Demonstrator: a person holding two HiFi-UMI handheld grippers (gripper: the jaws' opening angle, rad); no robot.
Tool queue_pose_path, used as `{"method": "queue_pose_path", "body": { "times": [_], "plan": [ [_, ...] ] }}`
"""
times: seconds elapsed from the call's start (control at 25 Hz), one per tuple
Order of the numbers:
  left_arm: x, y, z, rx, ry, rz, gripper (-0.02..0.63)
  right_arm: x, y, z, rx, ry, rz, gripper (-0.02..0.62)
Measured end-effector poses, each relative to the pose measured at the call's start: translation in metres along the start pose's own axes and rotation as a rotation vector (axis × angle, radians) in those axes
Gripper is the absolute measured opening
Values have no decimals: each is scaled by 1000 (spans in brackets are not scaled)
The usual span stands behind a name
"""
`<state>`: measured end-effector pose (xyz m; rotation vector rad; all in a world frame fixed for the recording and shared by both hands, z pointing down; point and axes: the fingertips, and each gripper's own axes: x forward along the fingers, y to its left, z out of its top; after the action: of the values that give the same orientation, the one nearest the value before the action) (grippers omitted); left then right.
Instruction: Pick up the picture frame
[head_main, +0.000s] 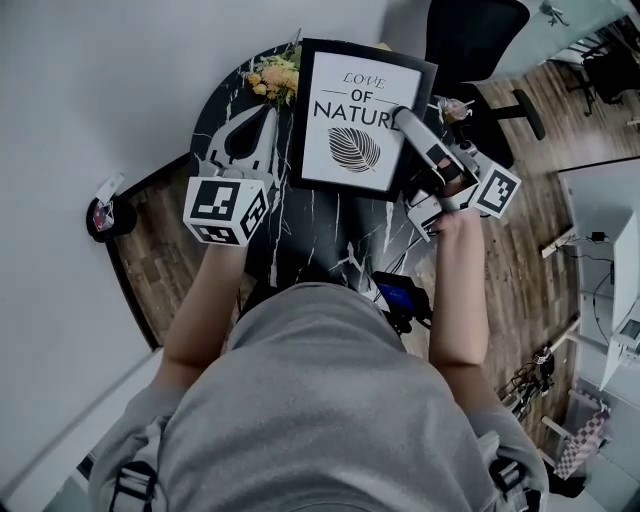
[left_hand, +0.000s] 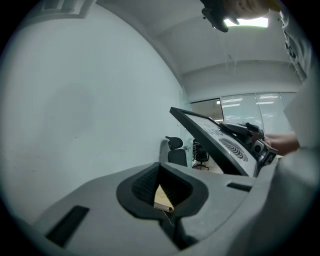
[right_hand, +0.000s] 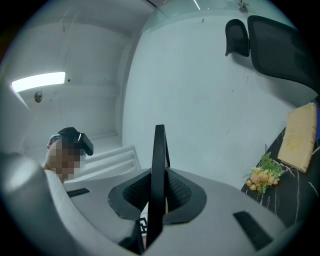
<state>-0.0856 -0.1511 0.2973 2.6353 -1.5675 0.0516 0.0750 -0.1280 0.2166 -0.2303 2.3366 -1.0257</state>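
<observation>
The picture frame (head_main: 355, 115) has a black border and a white print with a leaf. It is tilted up off the black marble table (head_main: 320, 240), as the left gripper view shows (left_hand: 220, 145). My right gripper (head_main: 403, 118) is shut on the frame's right edge. In the right gripper view that edge stands on end (right_hand: 159, 150) between the two pads of the right gripper (right_hand: 159, 195). My left gripper (head_main: 268, 115) hovers left of the frame, apart from it. Its jaws meet, and a small tan scrap (left_hand: 163, 198) sits between the pads.
A small bunch of yellow and peach flowers (head_main: 275, 78) stands at the table's back left, close to the frame's corner. A tan packet (right_hand: 299, 137) lies on the table beyond the flowers. A black office chair (head_main: 470, 40) stands behind the table, and a white wall lies to the left.
</observation>
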Motion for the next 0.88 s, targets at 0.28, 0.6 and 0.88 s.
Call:
{"method": "queue_pose_path", "body": {
  "times": [0.28,0.6,0.88],
  "plan": [
    [2,3,-2,-4,-1,14,6,0,0,1,-1,-1,17,66],
    [1,3,0,-14,1,25,6,2,4,2,3,-2,26,66],
    [1,1,-4,-18,7,23,6,1,2,2,2,-3,24,66]
  ]
}}
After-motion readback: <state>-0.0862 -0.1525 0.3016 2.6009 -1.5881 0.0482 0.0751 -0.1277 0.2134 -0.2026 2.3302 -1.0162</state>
